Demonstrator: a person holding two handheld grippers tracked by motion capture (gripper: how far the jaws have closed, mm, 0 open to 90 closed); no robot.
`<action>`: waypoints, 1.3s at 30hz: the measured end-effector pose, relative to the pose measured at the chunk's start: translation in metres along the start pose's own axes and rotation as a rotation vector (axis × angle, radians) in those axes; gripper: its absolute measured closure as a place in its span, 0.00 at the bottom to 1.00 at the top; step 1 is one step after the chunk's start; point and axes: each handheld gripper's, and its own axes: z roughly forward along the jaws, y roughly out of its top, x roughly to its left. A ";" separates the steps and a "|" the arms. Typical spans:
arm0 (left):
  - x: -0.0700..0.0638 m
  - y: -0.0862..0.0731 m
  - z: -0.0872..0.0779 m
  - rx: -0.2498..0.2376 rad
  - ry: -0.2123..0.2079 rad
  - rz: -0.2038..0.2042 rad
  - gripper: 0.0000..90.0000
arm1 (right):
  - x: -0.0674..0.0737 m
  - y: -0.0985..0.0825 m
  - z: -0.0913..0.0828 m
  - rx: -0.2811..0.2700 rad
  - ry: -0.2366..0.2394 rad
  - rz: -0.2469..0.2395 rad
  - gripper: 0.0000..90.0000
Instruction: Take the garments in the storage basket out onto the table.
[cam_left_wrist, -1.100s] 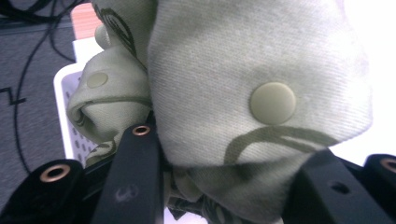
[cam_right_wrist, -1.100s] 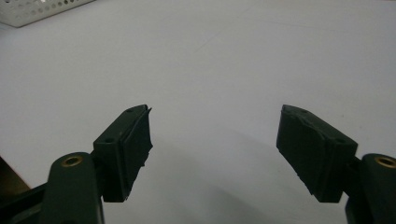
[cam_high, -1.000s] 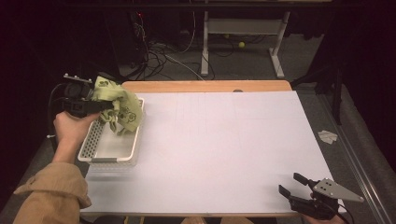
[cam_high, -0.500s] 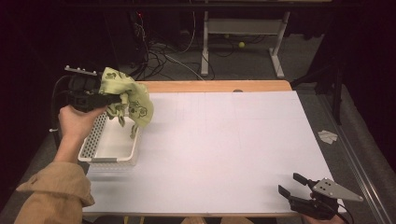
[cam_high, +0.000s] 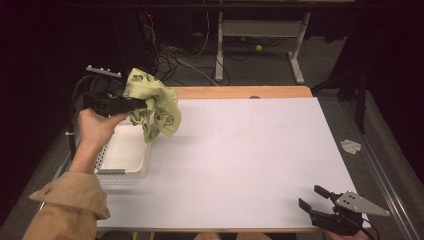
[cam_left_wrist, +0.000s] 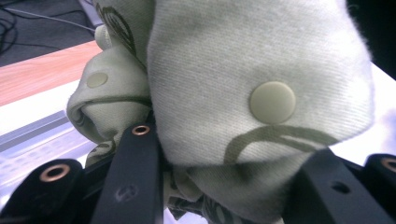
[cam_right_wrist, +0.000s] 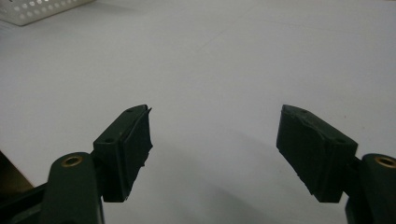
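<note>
2 grippers noted: our left gripper (cam_high: 131, 106), raised above the white basket (cam_high: 125, 155) at the desk's (cam_high: 250, 160) left edge, has its fingers clamped on the green cloth (cam_high: 155, 107); right gripper (cam_high: 320, 202) rests, fingers apart, at the near right corner, with open desk between.

The cloth (cam_high: 154, 105) is held bunched between the jaws of the left gripper (cam_high: 131, 105), hanging in front of and below it, above the far edge of the basket (cam_high: 124, 152), which is set beneath that gripper at the left edge of the table (cam_high: 250, 160). The right gripper (cam_high: 315, 200) is placed well apart at the near right corner, over bare tabletop, with the basket seen far ahead to its left.
</note>
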 end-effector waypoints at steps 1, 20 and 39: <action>-0.002 0.001 0.002 -0.001 -0.009 0.004 0.68 | 0.000 0.000 0.000 0.000 0.000 -0.001 0.30; -0.041 0.003 0.044 0.060 -0.116 0.072 0.67 | 0.000 0.000 0.000 0.001 0.002 -0.002 0.30; -0.056 -0.011 0.075 0.096 -0.138 0.106 0.64 | 0.000 0.000 0.000 -0.002 0.001 -0.006 0.30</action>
